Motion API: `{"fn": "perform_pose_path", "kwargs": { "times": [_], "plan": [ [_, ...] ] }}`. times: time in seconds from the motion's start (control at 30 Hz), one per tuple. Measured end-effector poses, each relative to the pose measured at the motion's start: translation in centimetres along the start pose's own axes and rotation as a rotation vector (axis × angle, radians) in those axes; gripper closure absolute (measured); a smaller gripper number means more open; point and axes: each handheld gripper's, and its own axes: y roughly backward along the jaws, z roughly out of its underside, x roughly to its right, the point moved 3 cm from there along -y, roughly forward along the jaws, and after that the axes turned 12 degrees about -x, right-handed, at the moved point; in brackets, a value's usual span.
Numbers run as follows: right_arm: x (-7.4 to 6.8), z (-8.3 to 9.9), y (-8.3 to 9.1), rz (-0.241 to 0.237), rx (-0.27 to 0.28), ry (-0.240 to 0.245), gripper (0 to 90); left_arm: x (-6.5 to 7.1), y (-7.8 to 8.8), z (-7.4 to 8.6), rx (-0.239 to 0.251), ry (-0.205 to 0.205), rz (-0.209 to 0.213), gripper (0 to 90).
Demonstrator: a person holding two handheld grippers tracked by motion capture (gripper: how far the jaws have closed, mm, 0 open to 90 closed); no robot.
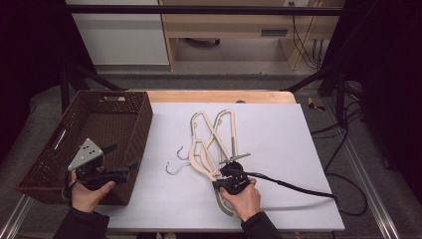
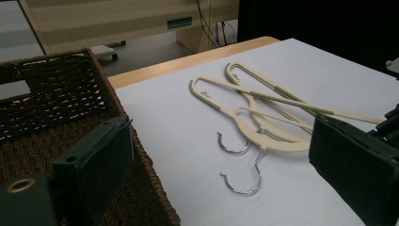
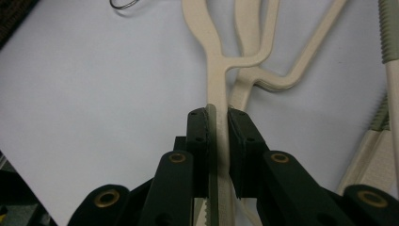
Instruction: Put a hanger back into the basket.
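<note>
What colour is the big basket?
Dark brown woven wicker basket, clearest in the high view.

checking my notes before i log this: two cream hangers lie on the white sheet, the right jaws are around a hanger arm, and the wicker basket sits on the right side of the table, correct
Not quite. The wicker basket sits on the left side of the table, as the high view shows. The rest holds: two cream hangers lie on the white sheet, and the right gripper has its jaws around a hanger arm.
</note>
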Motion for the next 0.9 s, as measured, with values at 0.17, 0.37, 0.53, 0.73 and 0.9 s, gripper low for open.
{"fn": "perform_pose_path", "kwargs": {
  "times": [0.17,0.37,0.53,0.73,0.9],
  "plan": [
    [0.2,0.0,0.5,0.003,0.001,0.008,80.1,0.4,0.0,-0.1,0.002,-0.006,0.008,6.9],
    [0.2,-0.1,1.4,-0.011,0.008,0.009,80.2,1.6,-0.4,-0.3,-0.008,-0.036,0.030,7.2],
    [0.6,-0.1,2.4,-0.064,0.047,0.047,80.1,2.9,-1.4,-0.3,-0.028,-0.054,0.059,7.3],
    [1.2,0.0,4.1,-0.103,0.097,0.044,80.0,4.9,-2.5,-0.2,-0.027,-0.070,0.105,9.1],
    [1.2,0.1,5.5,-0.126,0.139,0.051,79.9,6.1,-3.5,0.1,-0.033,-0.076,0.110,8.9]
  ]
}}
